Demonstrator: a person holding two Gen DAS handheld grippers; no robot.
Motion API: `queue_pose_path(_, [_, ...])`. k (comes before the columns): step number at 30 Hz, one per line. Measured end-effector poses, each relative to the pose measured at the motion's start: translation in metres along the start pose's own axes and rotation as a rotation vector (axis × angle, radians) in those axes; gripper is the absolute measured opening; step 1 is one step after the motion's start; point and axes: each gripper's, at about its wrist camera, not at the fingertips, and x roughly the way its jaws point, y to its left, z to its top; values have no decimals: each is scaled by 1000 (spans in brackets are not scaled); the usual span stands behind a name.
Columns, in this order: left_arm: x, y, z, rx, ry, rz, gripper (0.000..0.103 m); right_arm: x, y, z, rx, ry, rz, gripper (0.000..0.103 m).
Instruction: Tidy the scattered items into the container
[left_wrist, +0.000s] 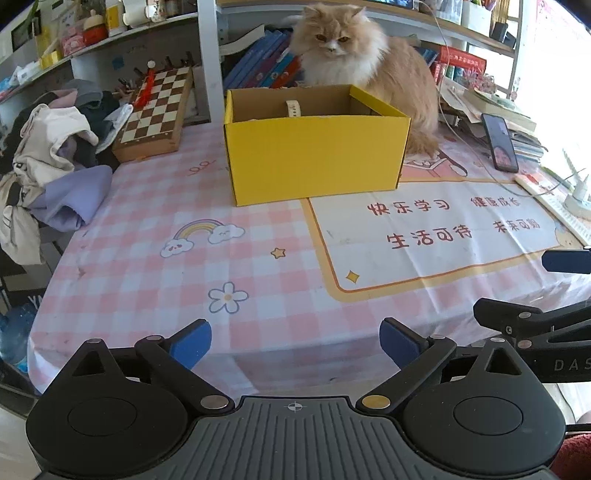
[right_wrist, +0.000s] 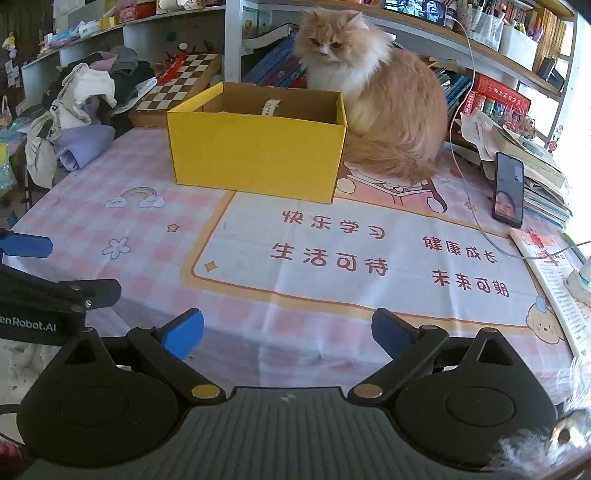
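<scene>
A yellow cardboard box (left_wrist: 314, 155) (right_wrist: 258, 151) stands open-topped toward the back of the table. A pale strap-like item (left_wrist: 293, 109) (right_wrist: 269, 107) shows inside it above the rim. My left gripper (left_wrist: 295, 345) hovers over the table's near edge, jaws wide apart with nothing between them. My right gripper (right_wrist: 288, 332) is beside it to the right, also open and empty. Each gripper's blue pad shows at the edge of the other's view. Both are well short of the box.
A fluffy orange and white cat (left_wrist: 362, 70) (right_wrist: 376, 103) sits right behind the box. A pile of clothes (left_wrist: 55, 158) and a chessboard (left_wrist: 155, 110) lie at the left. A phone (right_wrist: 509, 190), a cable, books and papers crowd the right side.
</scene>
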Motion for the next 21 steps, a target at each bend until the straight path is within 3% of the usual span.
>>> queue_pose_path(21, [2,0,3,-4,18,8,103,4,3,3,-7,22,12,99])
